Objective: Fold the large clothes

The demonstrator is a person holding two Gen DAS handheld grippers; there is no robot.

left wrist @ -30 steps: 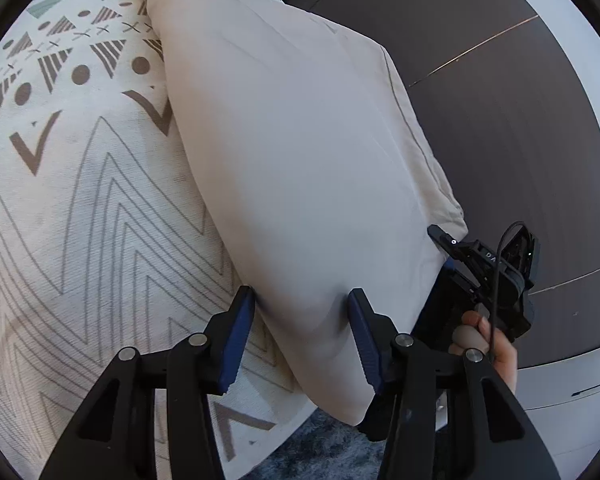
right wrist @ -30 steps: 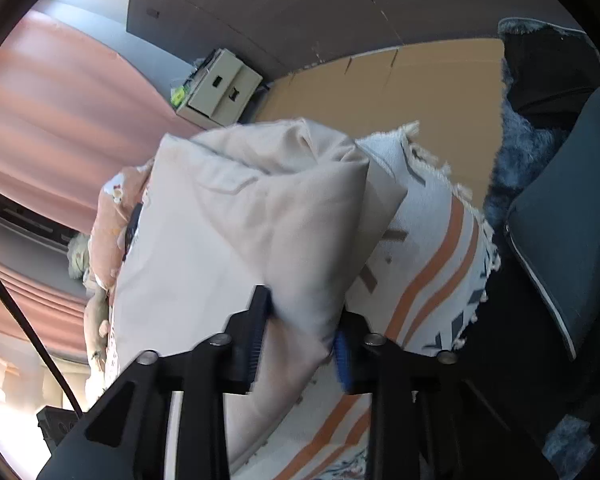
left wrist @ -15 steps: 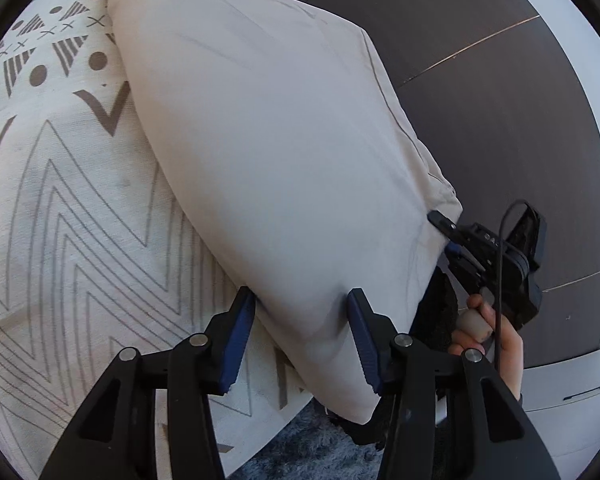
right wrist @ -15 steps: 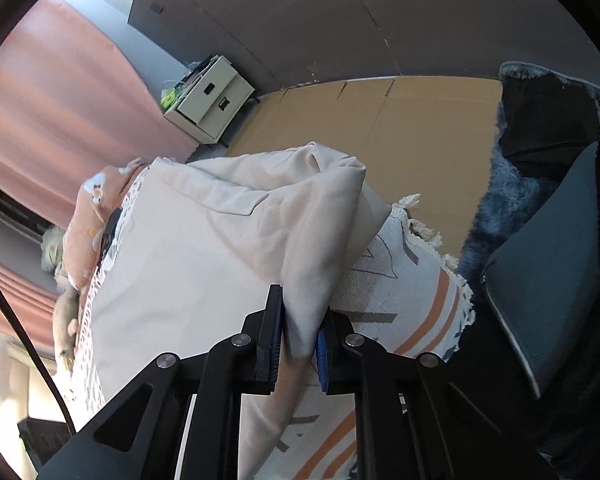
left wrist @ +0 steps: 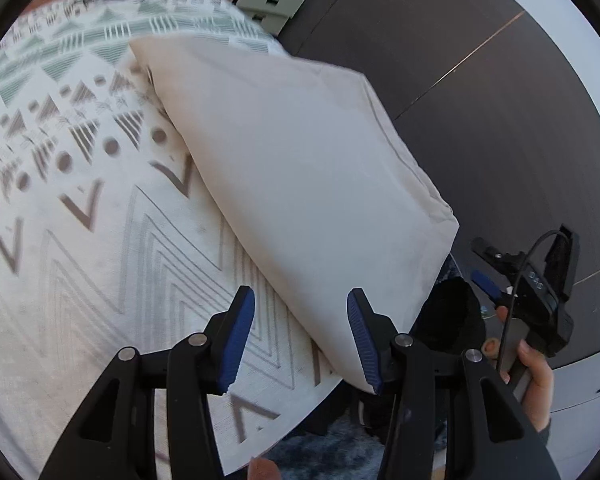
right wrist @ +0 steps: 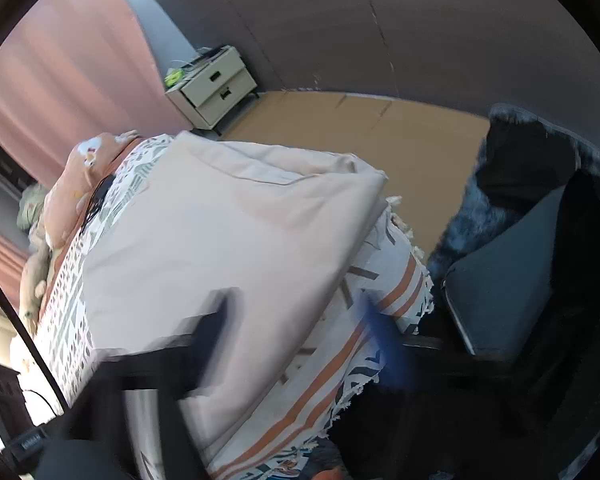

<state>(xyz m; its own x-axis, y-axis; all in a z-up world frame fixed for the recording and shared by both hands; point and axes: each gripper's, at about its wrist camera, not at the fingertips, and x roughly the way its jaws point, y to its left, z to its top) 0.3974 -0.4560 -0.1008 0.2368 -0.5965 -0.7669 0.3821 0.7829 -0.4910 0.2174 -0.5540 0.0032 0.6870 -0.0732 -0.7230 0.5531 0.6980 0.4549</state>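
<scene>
We see folded beige garment [left wrist: 300,184] on patterned bedspread [left wrist: 80,280], ahead of both grippers. Left hand-held gripper [left wrist: 300,332]: jaws apart, garment edge between, pads clear. Right hand-held gripper [right wrist: 300,320]: blurred, jaws just sprung wide, released. No writing readable.

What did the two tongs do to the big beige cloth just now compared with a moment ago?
The right tongs were pinching a fold of the beige cloth; their jaws have just been opening and now stand wide, so the fold is let go. The left tongs have drawn back: the cloth's edge is no longer squeezed between them. The cloth stayed folded on the patterned bedspread.
</scene>
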